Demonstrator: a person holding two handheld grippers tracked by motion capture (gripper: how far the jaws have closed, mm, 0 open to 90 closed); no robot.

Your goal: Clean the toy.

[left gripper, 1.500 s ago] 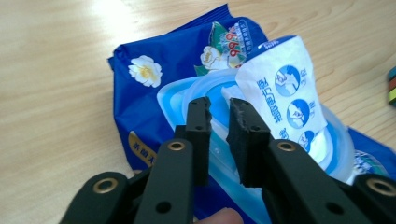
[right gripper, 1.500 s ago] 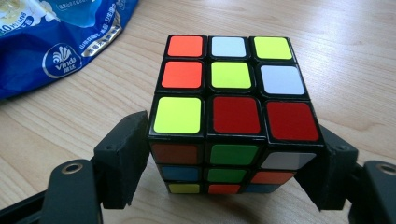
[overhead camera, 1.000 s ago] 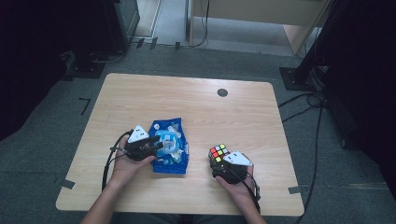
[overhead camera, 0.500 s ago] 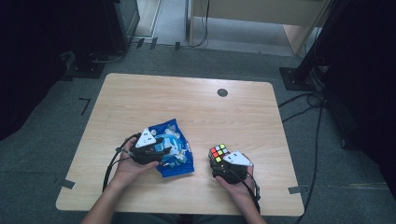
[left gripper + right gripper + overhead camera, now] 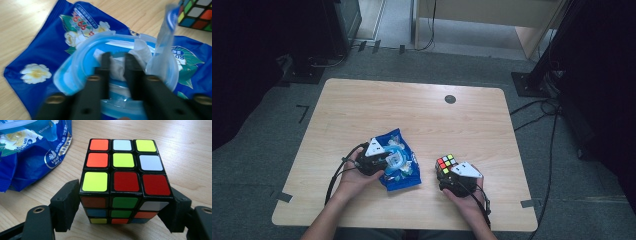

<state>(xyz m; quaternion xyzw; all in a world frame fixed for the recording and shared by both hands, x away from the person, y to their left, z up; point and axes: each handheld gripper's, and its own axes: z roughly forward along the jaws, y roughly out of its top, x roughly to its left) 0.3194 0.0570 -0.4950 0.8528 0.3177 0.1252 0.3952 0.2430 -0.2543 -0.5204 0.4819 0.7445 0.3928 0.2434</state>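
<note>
A blue wet-wipes pack [image 5: 404, 172] lies flat on the wooden table [image 5: 412, 110], near its front left. Its clear round lid flap [image 5: 162, 37] stands open. My left gripper [image 5: 387, 160] reaches into the opening from the left. In the left gripper view its jaws [image 5: 116, 56] stand close together, pinching a white wipe [image 5: 117, 66] that pokes out of the pack [image 5: 45, 50]. To the right of the pack, a scrambled puzzle cube [image 5: 445, 163] rests on the table. My right gripper [image 5: 448, 174] is shut on its lower sides [image 5: 123, 170], one jaw on each flank.
A small black round disc [image 5: 450, 99] is set into the table near the far edge. The cube's corner [image 5: 197, 12] sits just beyond the pack. Cables trail from both grippers toward the front edge. Dark stands and cables ring the table on the grey floor.
My left gripper has slid a little to the right, onto the pack's opening, and the pack has shifted slightly. The right gripper and cube have stayed put.
</note>
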